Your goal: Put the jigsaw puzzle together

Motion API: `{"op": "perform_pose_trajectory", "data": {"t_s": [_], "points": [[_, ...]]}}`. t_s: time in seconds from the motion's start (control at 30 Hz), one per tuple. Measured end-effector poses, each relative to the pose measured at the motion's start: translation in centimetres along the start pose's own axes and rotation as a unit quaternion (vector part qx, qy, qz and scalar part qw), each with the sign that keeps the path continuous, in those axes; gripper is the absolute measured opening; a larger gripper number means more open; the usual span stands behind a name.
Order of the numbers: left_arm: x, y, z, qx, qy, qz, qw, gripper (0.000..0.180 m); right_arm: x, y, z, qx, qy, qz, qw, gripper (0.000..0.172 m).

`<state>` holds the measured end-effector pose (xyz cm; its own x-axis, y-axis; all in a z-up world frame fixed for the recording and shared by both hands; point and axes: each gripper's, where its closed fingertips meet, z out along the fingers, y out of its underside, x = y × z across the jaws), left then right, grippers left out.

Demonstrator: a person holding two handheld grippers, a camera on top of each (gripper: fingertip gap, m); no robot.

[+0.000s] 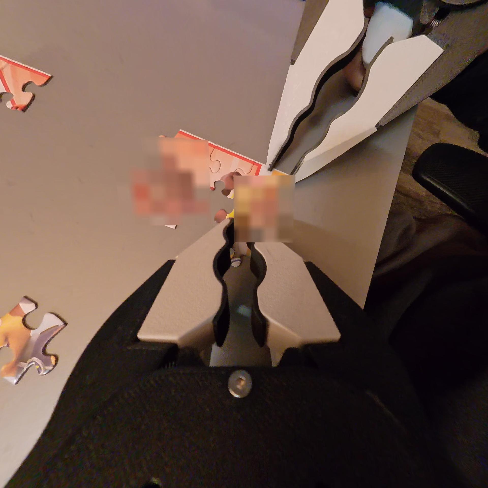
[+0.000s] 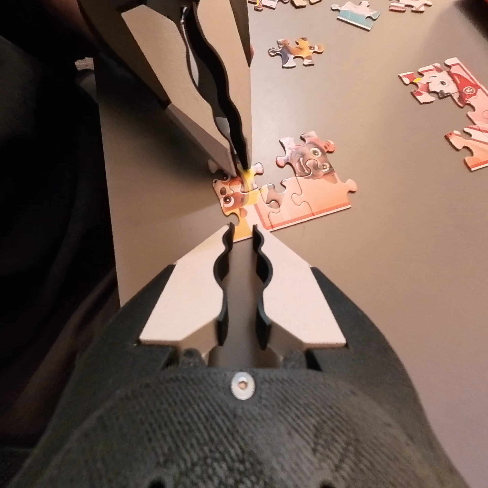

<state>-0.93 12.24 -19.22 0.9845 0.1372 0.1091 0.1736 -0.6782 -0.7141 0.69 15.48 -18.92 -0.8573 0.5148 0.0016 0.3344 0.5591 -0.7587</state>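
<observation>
Joined cluster of jigsaw pieces (image 2: 290,195) lies flat on the grey table (image 2: 369,264), near its edge. Left gripper (image 2: 239,165) comes down steeply, its fingertips nearly together, pressing on a yellow-and-white piece (image 2: 249,175) at the cluster's far corner; whether the pads pinch it, cannot tell. Right gripper (image 2: 243,229) sits low at the opposite side, jaws a little apart, the cluster's yellow edge piece (image 2: 241,227) between the tips; no clear pad contact. Loose pieces (image 2: 295,51) and a red-and-white joined group (image 2: 449,84) lie farther off. Black chair arm (image 1: 454,171) beyond the table edge.
</observation>
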Motion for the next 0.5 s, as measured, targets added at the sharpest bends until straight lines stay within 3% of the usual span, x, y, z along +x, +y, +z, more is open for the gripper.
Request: {"op": "perform_pose_trajectory", "data": {"t_s": [0.27, 0.5], "points": [[-0.8, 0.0, -0.8, 0.011, -0.031, 0.005, 0.999, 0.007, 0.2, -0.2, -0.4, 0.012, 0.019, 0.010, 1.000, 0.010], [-2.2, -1.1, -3.1, 0.096, -0.031, -0.049, 0.994, 0.012, 2.0, -1.9, -3.3, 0.111, 0.077, 0.069, 0.988, 0.004]]}}
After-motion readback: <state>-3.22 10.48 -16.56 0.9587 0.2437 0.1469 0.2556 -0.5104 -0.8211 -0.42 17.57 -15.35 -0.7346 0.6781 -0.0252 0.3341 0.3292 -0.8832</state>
